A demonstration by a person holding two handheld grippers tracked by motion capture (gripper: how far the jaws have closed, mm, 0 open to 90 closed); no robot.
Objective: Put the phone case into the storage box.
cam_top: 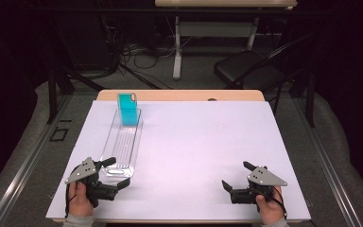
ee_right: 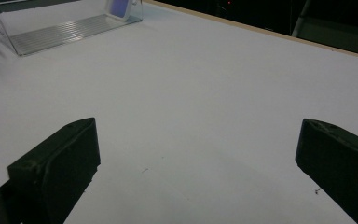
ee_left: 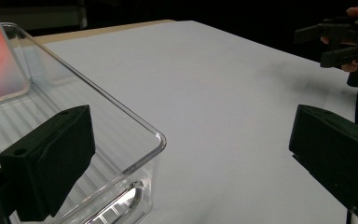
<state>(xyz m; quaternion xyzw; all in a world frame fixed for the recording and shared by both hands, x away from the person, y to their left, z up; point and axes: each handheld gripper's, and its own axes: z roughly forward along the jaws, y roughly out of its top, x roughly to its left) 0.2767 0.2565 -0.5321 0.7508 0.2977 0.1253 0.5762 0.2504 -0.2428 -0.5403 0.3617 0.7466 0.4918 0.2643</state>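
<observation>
We see a clear tray (cam_top: 123, 142) on the white bench (cam_top: 194, 142), holding one upright teal box (cam_top: 127, 109) at its far end. Our left claw (cam_top: 118, 172) is spread astride the tray's near corner. Our right claw (cam_top: 236, 176) is spread, well apart.

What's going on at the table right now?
A person holds a gripper in each hand, both open and empty. The left gripper straddles the near corner of the clear tray, one jaw over its inside. A teal block stands at the tray's far end. The right gripper sits apart over bare table.
</observation>
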